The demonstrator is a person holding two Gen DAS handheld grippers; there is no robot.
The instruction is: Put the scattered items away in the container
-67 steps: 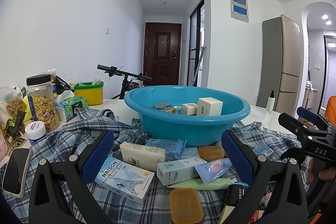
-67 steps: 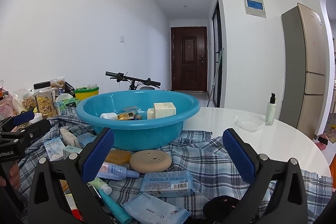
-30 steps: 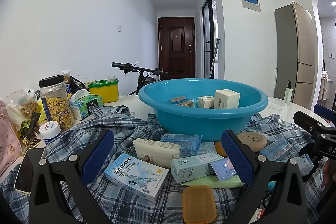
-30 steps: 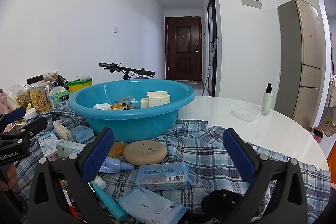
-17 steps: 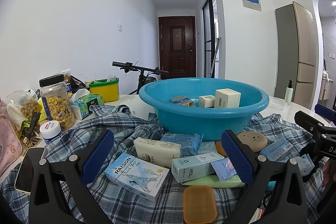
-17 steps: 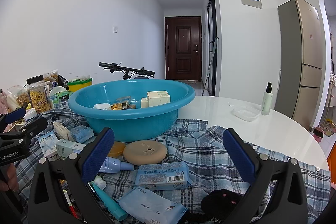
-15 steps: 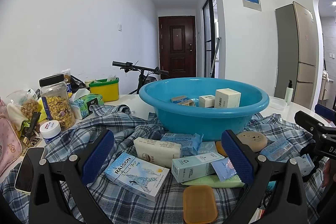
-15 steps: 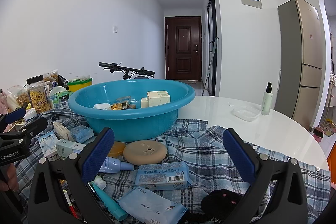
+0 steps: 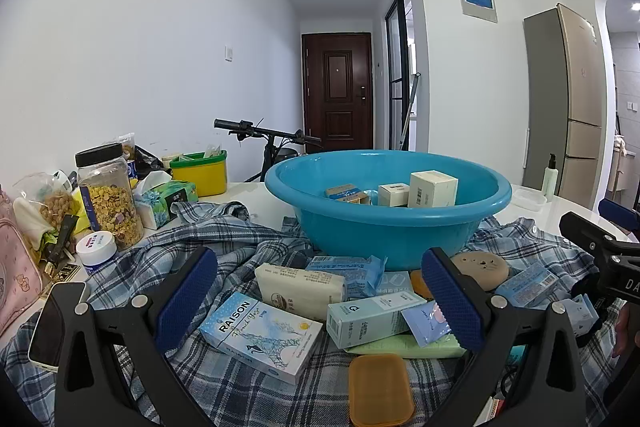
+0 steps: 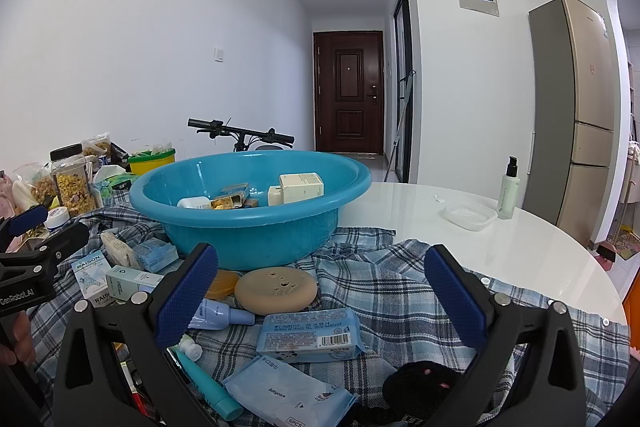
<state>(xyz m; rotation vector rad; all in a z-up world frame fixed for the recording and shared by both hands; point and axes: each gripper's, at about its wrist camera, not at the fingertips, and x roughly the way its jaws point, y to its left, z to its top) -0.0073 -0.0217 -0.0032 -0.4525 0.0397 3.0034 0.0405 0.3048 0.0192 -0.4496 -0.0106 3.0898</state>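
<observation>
A blue plastic basin (image 9: pixel 400 227) (image 10: pixel 256 239) stands on a plaid cloth (image 9: pixel 248 387) and holds several small boxes (image 9: pixel 432 189). In front of it lie a RAISON box (image 9: pixel 260 335), a cream packet (image 9: pixel 300 287), a pale teal box (image 9: pixel 372 315), an orange soap case (image 9: pixel 380 395), a tan round disc (image 10: pixel 276 289), a blue wipes pack (image 10: pixel 310 335) and a teal tube (image 10: pixel 208 387). My left gripper (image 9: pixel 320 299) hovers open over the boxes, holding nothing. My right gripper (image 10: pixel 320 303) is open above the wipes pack, also empty.
At the left stand a cereal jar (image 9: pixel 110 199), a tissue box (image 9: pixel 166 201), a yellow tub (image 9: pixel 200 173), a white jar (image 9: pixel 96 251) and a phone (image 9: pixel 52 327). The white table (image 10: pixel 500 255) at the right carries a pump bottle (image 10: pixel 508 189) and a clear dish (image 10: pixel 470 215).
Two seconds ago both grippers shifted a little, the left view swinging so the basin sits more to the right. Over the last second nothing has visibly moved.
</observation>
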